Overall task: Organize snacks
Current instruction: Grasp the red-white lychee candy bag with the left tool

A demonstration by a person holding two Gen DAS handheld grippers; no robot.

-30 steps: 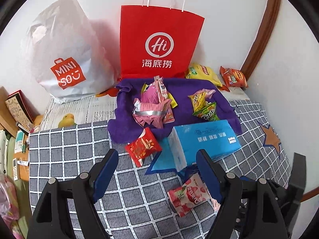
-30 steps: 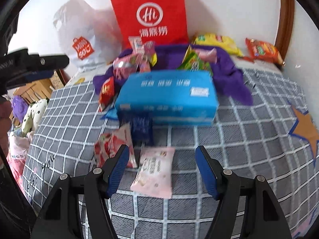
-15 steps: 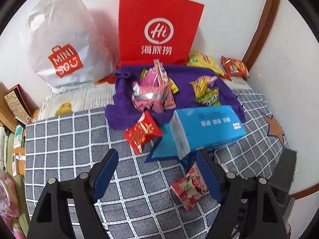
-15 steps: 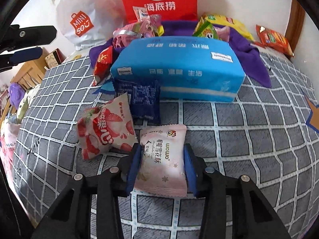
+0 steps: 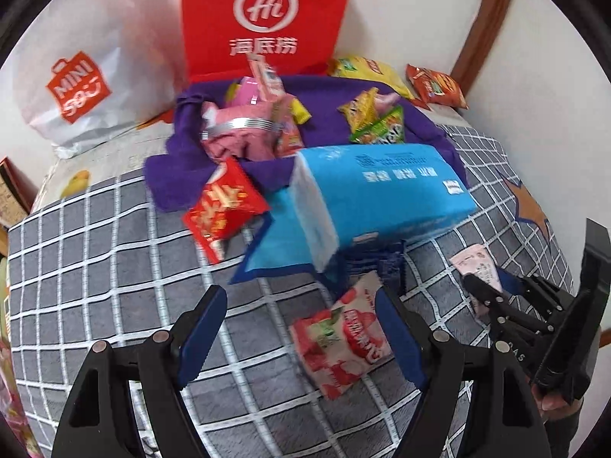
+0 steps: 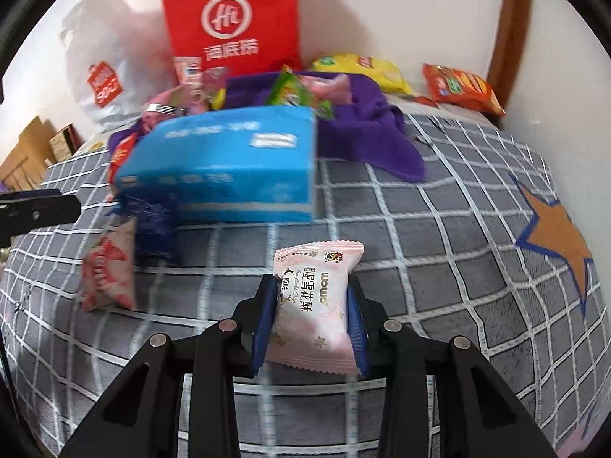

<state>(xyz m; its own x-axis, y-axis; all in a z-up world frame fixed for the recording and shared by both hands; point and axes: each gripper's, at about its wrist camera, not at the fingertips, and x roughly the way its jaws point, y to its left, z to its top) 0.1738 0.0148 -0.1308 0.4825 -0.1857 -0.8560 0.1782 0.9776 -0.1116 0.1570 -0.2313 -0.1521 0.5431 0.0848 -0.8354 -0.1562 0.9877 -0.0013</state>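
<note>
My right gripper [image 6: 311, 297] is shut on a pale pink snack packet [image 6: 314, 301] and holds it just above the checked bedspread; it also shows at the right of the left wrist view [image 5: 477, 267]. My left gripper [image 5: 298, 324] is open and empty above the bedspread. A red-and-white strawberry packet [image 5: 343, 343] lies by its right finger. A dark blue packet [image 6: 154, 225] leans on the blue tissue pack [image 6: 225, 168]. A red packet [image 5: 223, 206] lies at the edge of the purple cloth [image 5: 343, 91], which carries several snacks.
A red paper bag [image 5: 263, 15] and a white Miniso bag [image 5: 72, 76] stand against the back wall. A yellow chip bag [image 6: 359, 68] and an orange one [image 6: 458, 87] lie in the far right corner. Wooden furniture [image 6: 23, 152] is at the left.
My right gripper closed on the pale pink packet and lifted it off the bedspread. My left gripper moved forward and lower over the bed and stayed open.
</note>
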